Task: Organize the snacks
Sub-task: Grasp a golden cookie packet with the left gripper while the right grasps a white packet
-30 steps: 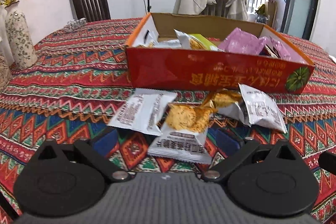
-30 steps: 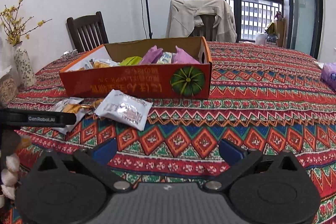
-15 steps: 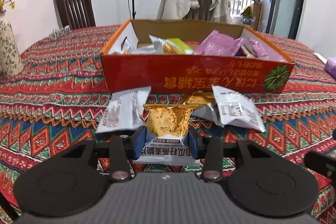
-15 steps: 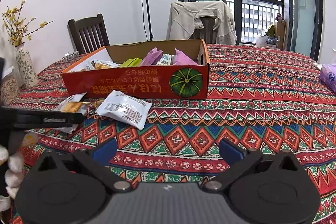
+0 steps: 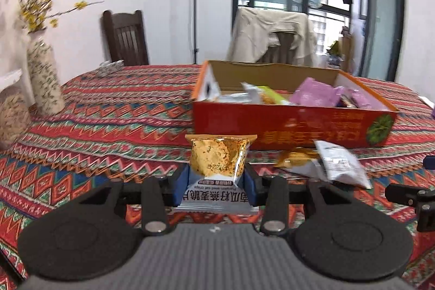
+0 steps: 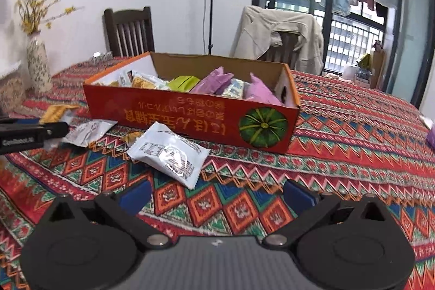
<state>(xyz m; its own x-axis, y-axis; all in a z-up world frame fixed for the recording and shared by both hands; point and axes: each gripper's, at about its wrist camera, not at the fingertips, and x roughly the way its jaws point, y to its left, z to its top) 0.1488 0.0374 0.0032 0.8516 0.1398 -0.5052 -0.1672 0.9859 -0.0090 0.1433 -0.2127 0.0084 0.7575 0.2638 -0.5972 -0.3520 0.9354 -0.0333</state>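
Left gripper [image 5: 216,185], jaws clamped on a gold snack packet [image 5: 218,167] held clear of the table [image 5: 114,110], short of the red cardboard box [image 5: 293,127]. Right gripper [image 6: 217,193], jaws wide and empty, near a white packet [image 6: 170,152] lying before the box.

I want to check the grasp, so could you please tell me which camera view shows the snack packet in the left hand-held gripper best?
The left wrist view: the gold crisp packet stands centred and upright, clamped at its lower white part by the left hand-held gripper. The right wrist view shows only its gold top edge at the far left, behind the gripper's black body.
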